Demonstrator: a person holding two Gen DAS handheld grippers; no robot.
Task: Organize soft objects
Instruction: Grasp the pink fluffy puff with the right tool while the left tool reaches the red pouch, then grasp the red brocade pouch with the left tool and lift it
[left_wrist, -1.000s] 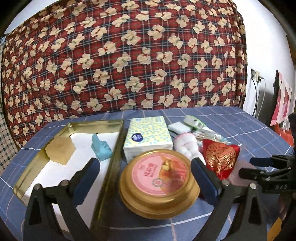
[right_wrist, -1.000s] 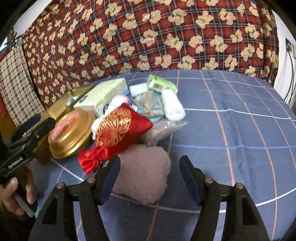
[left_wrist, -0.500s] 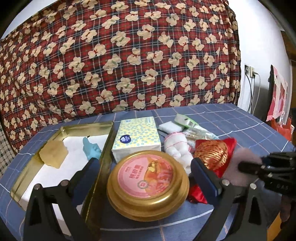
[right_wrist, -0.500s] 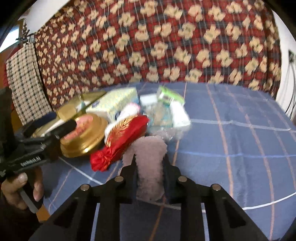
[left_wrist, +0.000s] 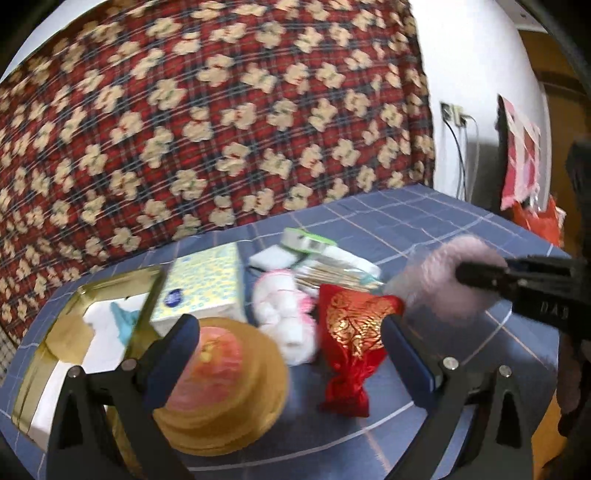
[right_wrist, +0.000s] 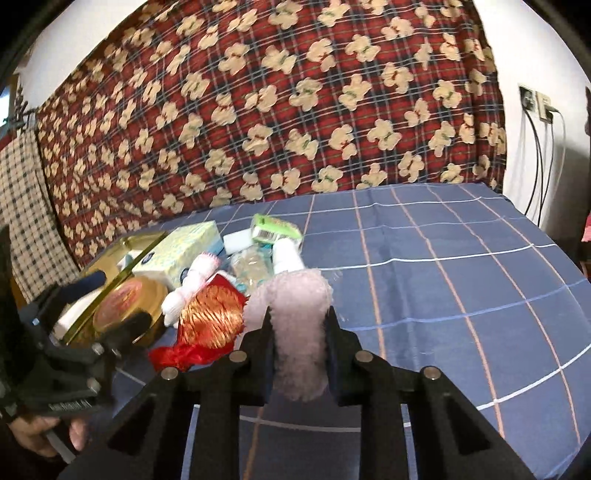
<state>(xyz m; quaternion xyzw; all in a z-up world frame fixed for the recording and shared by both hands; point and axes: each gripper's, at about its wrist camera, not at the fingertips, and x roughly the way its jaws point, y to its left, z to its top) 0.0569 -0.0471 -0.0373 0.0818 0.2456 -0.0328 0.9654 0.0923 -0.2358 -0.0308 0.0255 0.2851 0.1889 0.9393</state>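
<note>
Pink fluff is seen at the right of the left wrist view: the fluffy pad (left_wrist: 448, 280) is lifted clear of the blue checked desk (left_wrist: 443, 236), pinched by the right hand-held gripper (left_wrist: 480, 275). The gold tray (left_wrist: 146, 314) lies far to the left, beyond the red pouch (left_wrist: 351, 332), the round tin (left_wrist: 221, 373) and the tissue box (left_wrist: 203, 288); a leftward carry across that pile is judged necessary. The left hand-held gripper (left_wrist: 291, 354) is spread wide, holding nothing, and hangs nearer the tray.

From the right wrist view, the pad (right_wrist: 299, 332) is squeezed between nearly closed jaws of the right hand-held gripper (right_wrist: 299, 350), its long axis running away from the camera. The tray (right_wrist: 122, 254) is glimpsed at far left.
</note>
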